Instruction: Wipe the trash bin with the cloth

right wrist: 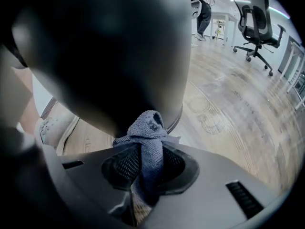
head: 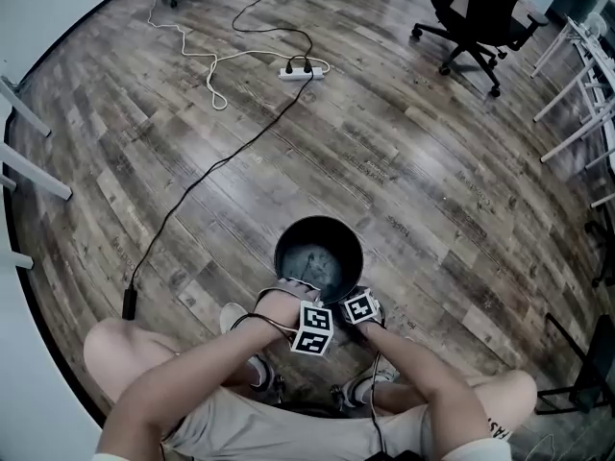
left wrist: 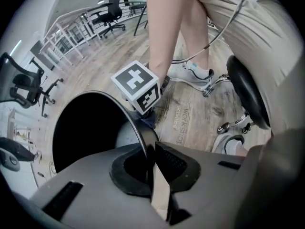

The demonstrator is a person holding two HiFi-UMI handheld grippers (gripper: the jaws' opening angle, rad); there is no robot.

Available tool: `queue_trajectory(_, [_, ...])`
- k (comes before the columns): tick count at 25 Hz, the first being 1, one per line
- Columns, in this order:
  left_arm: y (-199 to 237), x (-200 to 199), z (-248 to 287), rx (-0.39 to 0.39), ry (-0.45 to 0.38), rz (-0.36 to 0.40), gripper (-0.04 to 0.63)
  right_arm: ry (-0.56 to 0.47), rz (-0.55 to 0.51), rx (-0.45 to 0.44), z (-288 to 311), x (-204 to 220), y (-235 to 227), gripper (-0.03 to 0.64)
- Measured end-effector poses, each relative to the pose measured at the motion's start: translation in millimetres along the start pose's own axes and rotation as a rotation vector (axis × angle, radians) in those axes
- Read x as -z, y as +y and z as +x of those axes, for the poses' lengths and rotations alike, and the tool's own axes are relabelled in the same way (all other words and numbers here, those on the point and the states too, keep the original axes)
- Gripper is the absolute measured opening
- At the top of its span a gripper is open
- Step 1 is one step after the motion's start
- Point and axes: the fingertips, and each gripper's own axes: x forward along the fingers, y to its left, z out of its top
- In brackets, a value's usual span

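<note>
Sits on a wheeled stool [left wrist: 248,97], knees apart, both forearms reaching down between them toward the wooden floor [head: 413,161]. Works at the black trash bin [head: 318,253], standing mouth-up on the floor just ahead of the shoes.

With the left gripper [left wrist: 151,163], aimed straight down, pinches the bin's near rim: jaws closed on the thin wall, one side inside the bin, the other outside.

With the right gripper [right wrist: 145,168], tilted steeply down and just beside the left, grips a grey-blue cloth [right wrist: 148,137]: jaws shut on its folded middle, a bunched end poking out past the tips. Brings that bunched end right up to the bin's rounded outer wall, near its lower edge; actual contact hard to tell.

Carries the two marker cubes side by side over the near rim, wrists close together.
</note>
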Motion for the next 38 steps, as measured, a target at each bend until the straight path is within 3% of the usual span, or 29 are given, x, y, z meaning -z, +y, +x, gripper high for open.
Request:
queue_trajectory(5, [5,0,2,0.016,-0.047,-0.055,0.035,-0.082,-0.002,-0.046,15,-4,-2,0.080])
queue_trajectory(8, [4,0,-2,0.046,-0.081,-0.054,0.050,-0.070,-0.020,-0.100,-3,2,6,0.080])
queue_trajectory(12, [6,11,-14,0.038,-0.052,0.045,0.099,-0.060,-0.059,-0.167,-40,-7,20,0.081])
queue_trajectory(15, [7,41,-17,0.009,0.108,0.246,0.156,-0.086,-0.059,-0.223,-73,-31,27,0.081])
queue_trajectory(17, [3,55,-16,0.001,0.153,0.293,0.160,-0.105,-0.015,-0.274,-100,-47,39,0.081])
queue_trajectory(20, [0,64,-12,0.006,0.125,0.233,0.160,-0.119,-0.022,-0.323,-140,-66,59,0.080])
queue_trajectory(23, [3,66,-5,-0.012,0.119,0.223,0.156,-0.161,0.013,-0.365,-175,-80,78,0.080])
queue_trajectory(26, [4,64,-3,-0.008,0.133,0.225,0.080,-0.188,0.088,-0.369,-187,-86,90,0.080])
queue_trajectory(32, [-2,41,-1,0.012,0.111,0.274,0.033,-0.156,0.090,-0.252,-154,-67,69,0.080])
queue_trajectory(38, [-1,26,-1,0.022,0.051,0.173,0.032,-0.131,-0.020,-0.207,-89,-43,43,0.080])
